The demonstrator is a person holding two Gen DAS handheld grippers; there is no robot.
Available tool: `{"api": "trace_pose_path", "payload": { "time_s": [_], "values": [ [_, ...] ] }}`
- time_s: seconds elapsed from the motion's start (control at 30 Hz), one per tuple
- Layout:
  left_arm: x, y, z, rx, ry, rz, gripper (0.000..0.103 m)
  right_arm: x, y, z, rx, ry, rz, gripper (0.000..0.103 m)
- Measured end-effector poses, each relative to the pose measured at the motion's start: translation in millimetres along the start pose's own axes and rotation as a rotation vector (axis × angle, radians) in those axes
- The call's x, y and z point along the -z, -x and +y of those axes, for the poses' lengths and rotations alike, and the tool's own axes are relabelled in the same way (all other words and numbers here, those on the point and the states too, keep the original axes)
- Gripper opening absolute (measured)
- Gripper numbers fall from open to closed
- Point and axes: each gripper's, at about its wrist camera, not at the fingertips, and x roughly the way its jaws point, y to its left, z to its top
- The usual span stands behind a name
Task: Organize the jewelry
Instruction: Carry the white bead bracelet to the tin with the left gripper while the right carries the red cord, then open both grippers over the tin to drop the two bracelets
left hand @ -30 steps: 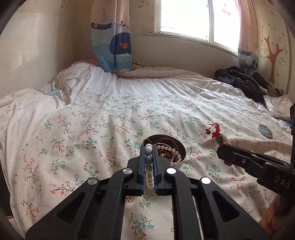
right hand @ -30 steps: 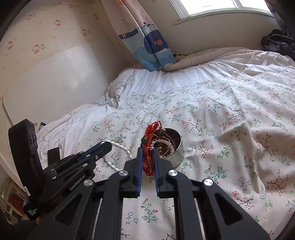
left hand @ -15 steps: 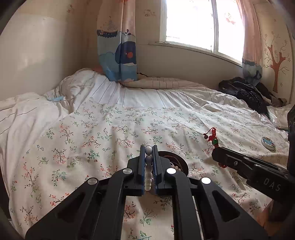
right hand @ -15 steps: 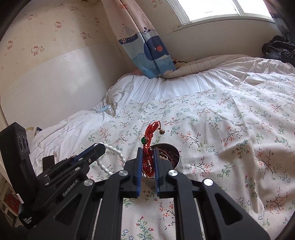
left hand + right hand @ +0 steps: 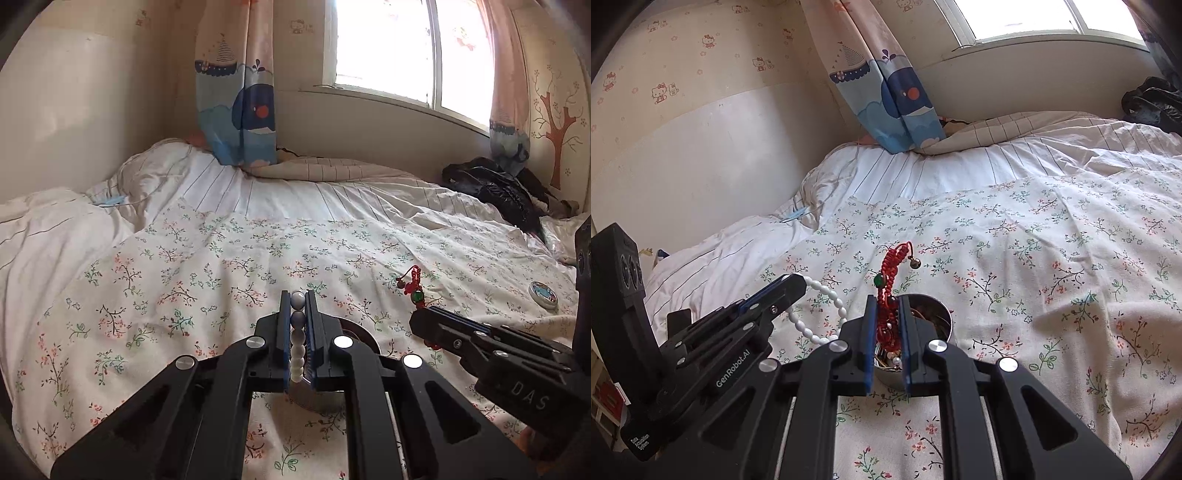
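My left gripper (image 5: 297,299) is shut on a white bead bracelet (image 5: 297,332); its beads run in a line between the blue pads, and its loop (image 5: 816,314) hangs out beside the left gripper (image 5: 798,286) in the right wrist view. My right gripper (image 5: 887,304) is shut on a red braided cord bracelet (image 5: 892,266) with a green bead and a small bell, which also shows at the right gripper's tip (image 5: 413,286) in the left wrist view. A round metal tin (image 5: 938,325) holding more jewelry sits on the floral bedspread just below and behind both grippers, mostly hidden.
A small round lid (image 5: 542,293) lies on the floral bedspread (image 5: 221,273) at the right. Black clothing (image 5: 491,188) is piled at the far right by the wall. Pillows and a whale-print curtain (image 5: 240,122) lie at the head of the bed under the window.
Both grippers have drawn back and up from the tin with their bracelets. The tin has slid lower in both views and is now mostly covered by the fingers.
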Motion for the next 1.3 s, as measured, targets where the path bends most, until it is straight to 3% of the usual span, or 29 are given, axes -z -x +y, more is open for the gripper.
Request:
{"api": "trace_pose_path", "payload": {
  "time_s": [0.43,0.8,0.87,0.93,0.97,1.0,1.03,1.13,1.17,1.2,1.3],
  "values": [
    [-5.5,-21.4,3.7,0.022,0.024,0.008,0.007,-3.3,-24.3,-7.1,0.018,0.001,0.058,0.013],
    [-9.5,-40.9,0.7,0.092,0.042,0.017,0.007,2.0,-54.3,-7.6,0.039,0.047,0.135,0.012],
    [-9.5,-49.1,0.2,0.113,0.049,0.038,0.007,4.2,-62.4,-7.7,0.041,0.060,0.154,0.013],
    [-5.1,-67.9,-2.2,0.115,0.037,0.124,0.007,8.4,-75.9,-7.3,0.045,0.080,0.209,0.013],
    [-0.6,-76.8,-1.9,0.115,0.039,0.168,0.008,11.8,-82.0,-7.4,0.063,0.081,0.233,0.018],
    [3.5,-85.1,-0.9,0.125,0.039,0.216,0.010,14.5,-84.4,-8.4,0.078,0.080,0.244,0.030],
    [6.8,-88.0,0.7,0.112,0.040,0.230,0.011,16.2,-84.8,-8.0,0.082,0.086,0.252,0.031],
    [5.6,-80.7,7.5,0.079,0.057,0.197,0.031,15.2,-75.8,-8.3,0.097,0.083,0.232,0.031],
    [5.2,-76.7,8.7,0.063,0.061,0.181,0.045,14.9,-72.5,-9.4,0.101,0.072,0.227,0.032],
    [4.9,-73.0,9.7,0.050,0.059,0.168,0.049,14.4,-69.7,-10.6,0.105,0.062,0.226,0.034],
    [5.6,-64.5,9.4,0.017,0.046,0.164,0.049,16.8,-61.8,-10.9,0.117,0.042,0.225,0.039]
  ]
}}
